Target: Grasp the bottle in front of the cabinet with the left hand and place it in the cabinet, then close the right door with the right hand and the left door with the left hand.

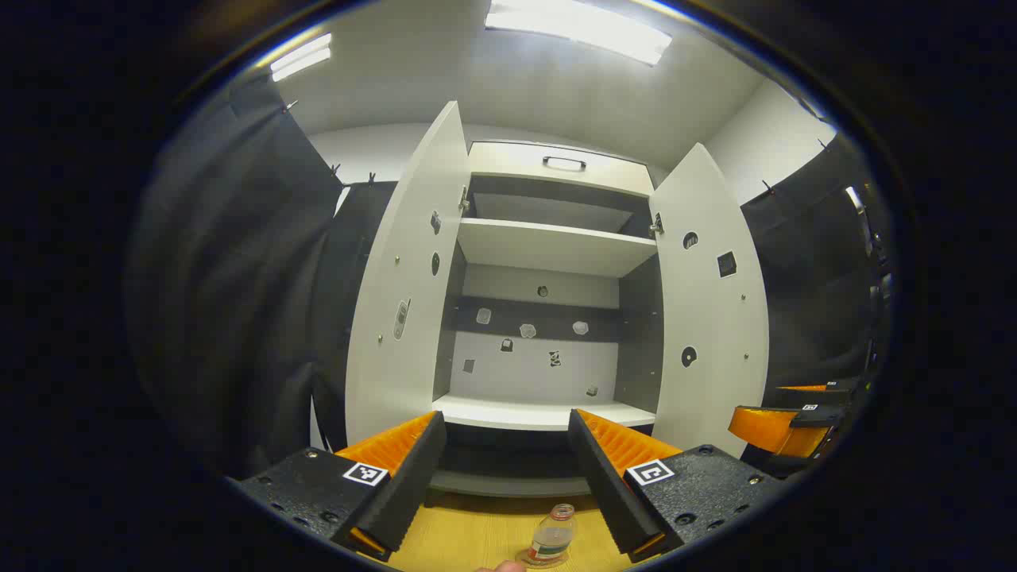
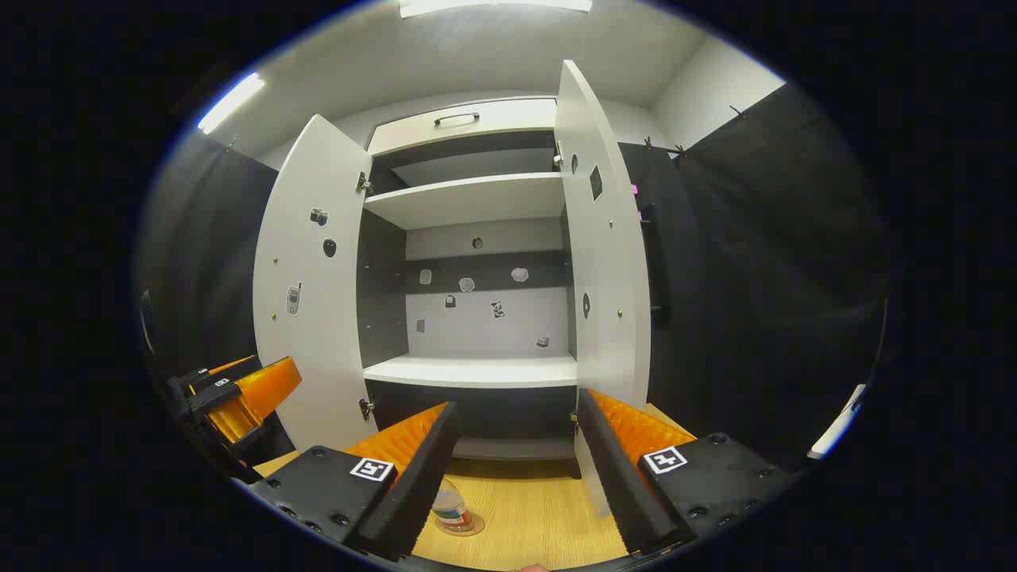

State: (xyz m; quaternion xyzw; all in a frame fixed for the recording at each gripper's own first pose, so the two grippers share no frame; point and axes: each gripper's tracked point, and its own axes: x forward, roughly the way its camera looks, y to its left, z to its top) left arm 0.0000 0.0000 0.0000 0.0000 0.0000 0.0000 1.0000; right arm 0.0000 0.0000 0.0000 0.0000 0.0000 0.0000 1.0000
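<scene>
A small clear bottle (image 1: 552, 540) with a label stands upright on the wooden floor in front of the white cabinet (image 1: 548, 246); in the right gripper view the bottle (image 2: 451, 510) is partly behind my right finger. Both cabinet doors, the left door (image 1: 405, 286) and the right door (image 1: 711, 310), stand wide open, and the lower shelf (image 1: 544, 413) is bare. My left gripper (image 1: 508, 469) is open, above and behind the bottle. My right gripper (image 2: 516, 469) is open too, facing the cabinet with the right door (image 2: 604, 254) just ahead.
Black cloth walls flank the cabinet on both sides. The other gripper shows at the right edge of the left gripper view (image 1: 783, 429) and at the left edge of the right gripper view (image 2: 238, 397). An upper shelf (image 1: 556, 246) and a top drawer with a handle (image 1: 564, 163) sit above.
</scene>
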